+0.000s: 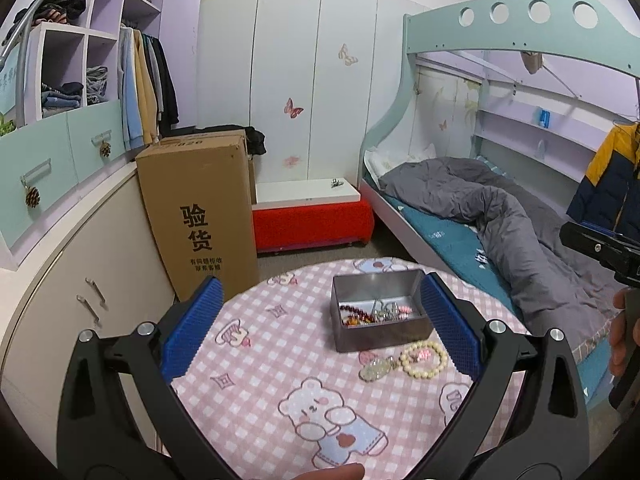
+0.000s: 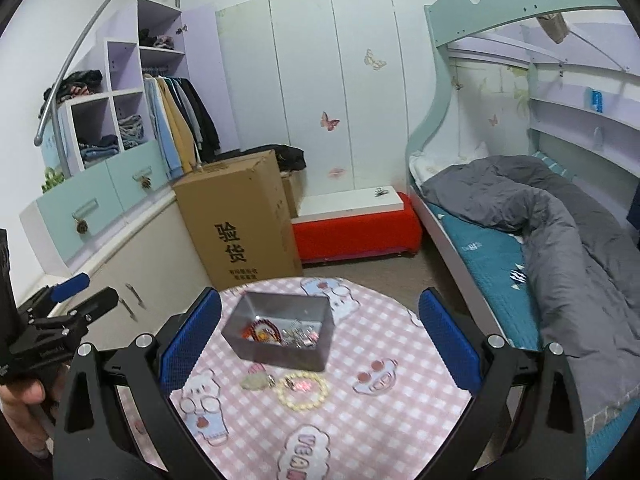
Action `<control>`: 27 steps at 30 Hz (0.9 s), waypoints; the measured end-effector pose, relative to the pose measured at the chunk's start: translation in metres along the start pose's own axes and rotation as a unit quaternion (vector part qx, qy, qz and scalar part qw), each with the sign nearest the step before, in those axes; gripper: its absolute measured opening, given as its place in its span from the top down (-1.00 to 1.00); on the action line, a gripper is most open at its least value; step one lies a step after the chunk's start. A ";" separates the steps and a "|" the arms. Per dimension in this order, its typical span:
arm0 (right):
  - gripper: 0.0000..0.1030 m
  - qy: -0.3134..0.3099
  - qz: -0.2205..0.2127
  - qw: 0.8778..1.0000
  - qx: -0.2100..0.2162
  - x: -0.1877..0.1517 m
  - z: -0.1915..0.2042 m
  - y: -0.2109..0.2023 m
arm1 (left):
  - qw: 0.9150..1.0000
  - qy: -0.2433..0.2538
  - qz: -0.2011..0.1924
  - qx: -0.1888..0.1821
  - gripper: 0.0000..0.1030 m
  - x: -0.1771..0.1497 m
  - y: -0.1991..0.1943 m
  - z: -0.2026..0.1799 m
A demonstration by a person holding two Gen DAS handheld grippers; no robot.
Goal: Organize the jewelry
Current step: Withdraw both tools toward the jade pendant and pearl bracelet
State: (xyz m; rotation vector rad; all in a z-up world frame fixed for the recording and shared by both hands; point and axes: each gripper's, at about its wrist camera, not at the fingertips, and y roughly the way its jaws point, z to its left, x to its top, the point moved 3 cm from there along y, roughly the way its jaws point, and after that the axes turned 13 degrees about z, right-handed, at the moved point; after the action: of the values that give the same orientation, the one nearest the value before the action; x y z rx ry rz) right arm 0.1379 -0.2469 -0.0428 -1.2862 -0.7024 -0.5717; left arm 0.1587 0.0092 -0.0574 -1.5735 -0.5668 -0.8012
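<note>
A grey metal box (image 1: 380, 312) (image 2: 280, 328) stands on a round table with a pink checked cloth (image 1: 280, 380) (image 2: 360, 412); it holds beads and several small jewelry pieces. In front of it lie a cream bead bracelet (image 1: 424, 360) (image 2: 302, 392) with a small pink piece inside its ring, and a pale clear trinket (image 1: 374, 368) (image 2: 254, 382) beside it. My left gripper (image 1: 320, 324) is open and empty, held above the table before the box. My right gripper (image 2: 320, 336) is open and empty, also above the table. The left gripper also shows at the right view's left edge (image 2: 68, 300).
A tall cardboard box (image 1: 200, 216) stands behind the table to the left, beside a cabinet with drawers (image 1: 60, 168). A red bench with a white top (image 1: 312, 216) is at the back. A bed with a grey quilt (image 1: 500, 216) runs along the right.
</note>
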 end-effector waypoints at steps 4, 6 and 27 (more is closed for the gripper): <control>-0.85 -0.003 0.005 1.000 -0.007 -0.016 0.000 0.001 | 1.000 0.002 0.008 -0.003 -0.88 -0.015 0.004 -0.001; -0.85 -0.003 0.017 1.000 -0.008 -0.024 -0.001 0.009 | 1.000 0.008 0.022 0.001 -0.88 -0.024 0.013 -0.003; -0.85 0.000 0.132 0.991 -0.013 -0.082 -0.017 0.069 | 0.982 0.100 0.161 -0.028 -0.87 -0.078 0.162 -0.045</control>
State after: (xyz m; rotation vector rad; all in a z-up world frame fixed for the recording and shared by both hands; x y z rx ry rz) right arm 0.1363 -0.2503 -0.1513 -1.3767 -0.5154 -0.3661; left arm 0.2218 -0.0543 -0.2196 -1.5627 -0.1393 -0.7208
